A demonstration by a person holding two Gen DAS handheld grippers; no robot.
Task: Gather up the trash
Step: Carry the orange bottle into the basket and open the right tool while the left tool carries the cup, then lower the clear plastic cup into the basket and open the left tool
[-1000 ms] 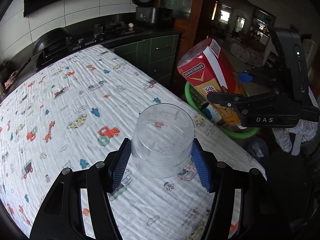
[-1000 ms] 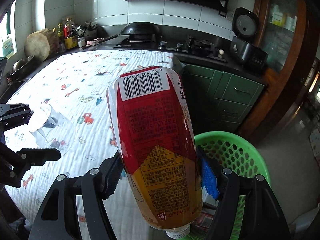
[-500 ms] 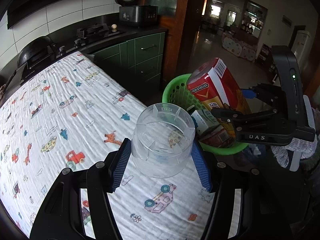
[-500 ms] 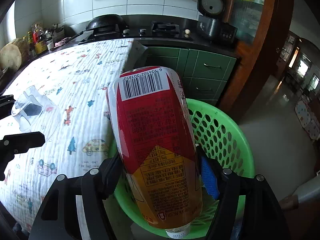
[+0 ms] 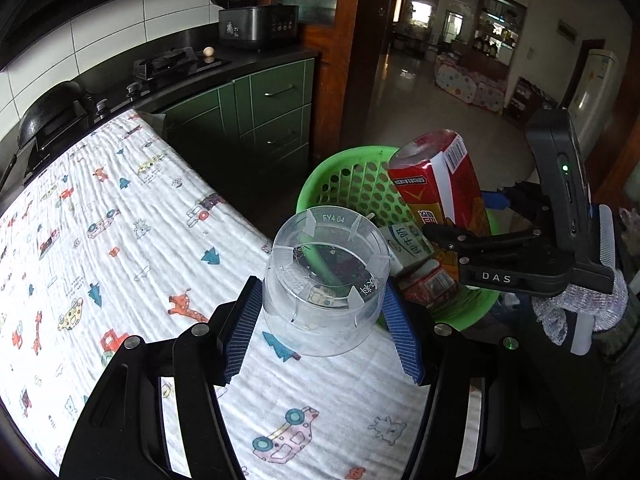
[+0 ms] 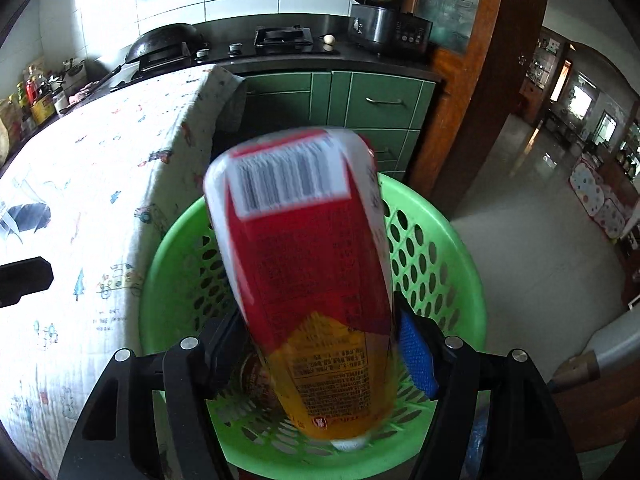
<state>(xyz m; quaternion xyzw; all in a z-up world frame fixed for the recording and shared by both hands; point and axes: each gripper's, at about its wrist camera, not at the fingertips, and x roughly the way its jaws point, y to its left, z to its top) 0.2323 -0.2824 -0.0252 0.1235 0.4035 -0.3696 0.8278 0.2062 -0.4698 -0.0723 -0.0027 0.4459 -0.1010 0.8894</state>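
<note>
My left gripper (image 5: 320, 332) is shut on a clear plastic cup (image 5: 326, 280), held over the table's right edge near the green basket (image 5: 340, 176). My right gripper (image 6: 320, 344) sits over the green basket (image 6: 452, 248) with a red and yellow bottle (image 6: 316, 264) between its fingers. The bottle is motion-blurred and points cap down into the basket; the gap beside its blue pad (image 6: 416, 352) looks wider, so I cannot tell if the grip holds. The bottle (image 5: 444, 188) and right gripper also show in the left wrist view, above a milk carton (image 5: 404, 248) in the basket.
The table carries a white cloth with cartoon prints (image 5: 100, 240). Green cabinets (image 6: 360, 96) and a dark counter with a stove and rice cooker (image 6: 376, 8) stand behind. A wooden door frame (image 6: 472, 80) rises to the right of the basket.
Both grippers moved right toward the basket. The bottle dropped lower into the basket and is now blurred. The cup now hangs at the table edge by the basket rim.
</note>
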